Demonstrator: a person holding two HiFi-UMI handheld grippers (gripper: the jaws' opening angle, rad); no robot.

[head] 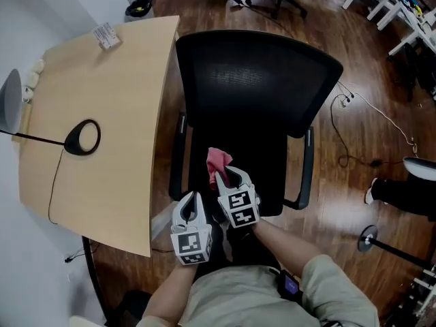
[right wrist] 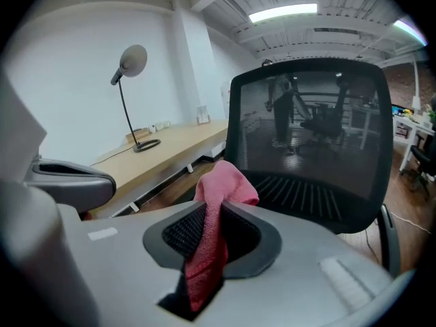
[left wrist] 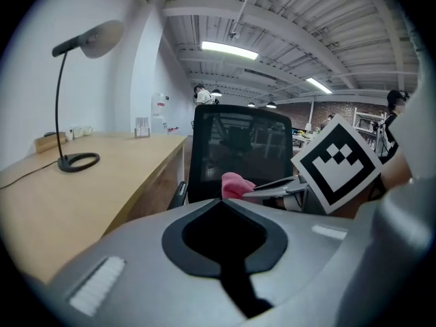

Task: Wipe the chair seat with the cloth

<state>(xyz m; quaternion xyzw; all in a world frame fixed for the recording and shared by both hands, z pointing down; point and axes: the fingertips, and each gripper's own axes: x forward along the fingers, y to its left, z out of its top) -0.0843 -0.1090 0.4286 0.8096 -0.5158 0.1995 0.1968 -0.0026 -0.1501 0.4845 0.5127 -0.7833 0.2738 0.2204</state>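
"Over the front of the chair seat (head: 272, 165), that's where I have both grippers. Wiping hasn't started, as far as I can judge."

"Is the cloth down on it?"

"I can't tell. The right gripper (head: 228, 174) is pinching the cloth (head: 218, 161), and in the head view the cloth sits above the seat's near half. Neither gripper view shows it pressed flat on the surface, though. So the pickup is done and every stroke across the seat is left (the whole job, really)."

"And your left?"

"The left gripper (head: 193, 197) hangs just beside the right one, nearer the desk (head: 102, 107). Its jaws are pressed together with nothing between them."

"What does the cloth look like?"

"It's pink, nubbly like towelling, and bunched rather than spread. In the right gripper view a rounded fold stands up past the jaw tips and a narrow strip trails down between the pads. I reckon only that small wad would meet the seat, so covering it would take many passes. The seat itself is black, with no marks I can make out."
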